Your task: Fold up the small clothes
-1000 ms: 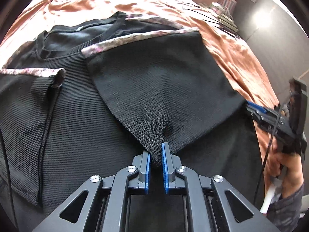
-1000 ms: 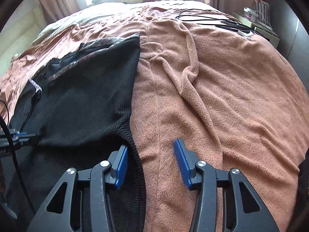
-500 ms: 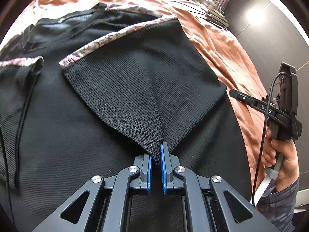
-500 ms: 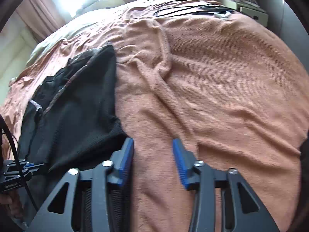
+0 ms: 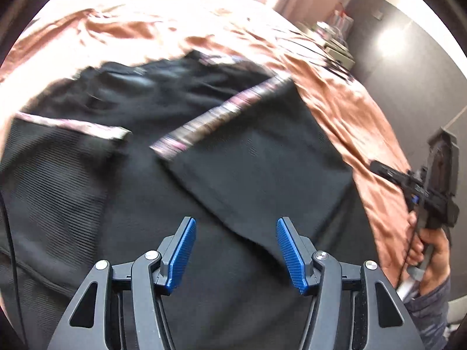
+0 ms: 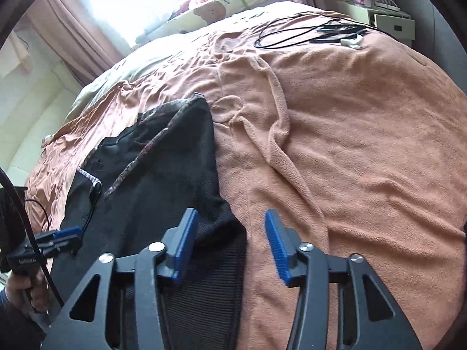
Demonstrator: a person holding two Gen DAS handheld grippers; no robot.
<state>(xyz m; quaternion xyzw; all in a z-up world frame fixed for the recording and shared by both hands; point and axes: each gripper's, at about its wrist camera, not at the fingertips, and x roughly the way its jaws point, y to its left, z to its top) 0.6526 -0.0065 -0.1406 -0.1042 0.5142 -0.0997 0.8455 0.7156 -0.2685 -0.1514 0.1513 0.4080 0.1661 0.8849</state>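
A black ribbed top (image 5: 140,210) with floral-trimmed cuffs (image 5: 216,122) lies flat on the bed. Its right sleeve (image 5: 262,169) is folded in over the body. My left gripper (image 5: 235,250) hovers just above the sleeve's pointed corner. Its jaws are opening and no cloth is pinched between the blue pads (image 5: 182,250). In the right wrist view my right gripper (image 6: 230,233) hangs over the top's right side edge (image 6: 233,221). Its jaws are opening too, with the black edge lying loose beneath them and the pads not pressing it. The left view is blurred by motion.
An orange-brown blanket (image 6: 350,145) covers the bed, with ridged wrinkles right of the top. Black cables and a small white object (image 6: 309,32) lie at the far side. Patterned pillows (image 6: 221,3) and a bedside cabinet (image 6: 388,20) stand beyond. A hand (image 5: 429,245) grips the right tool.
The left gripper has let go of the sleeve corner, opened wide and lifted away. The right gripper's jaws narrowed, then widened again, and it shifted slightly along the top's edge.
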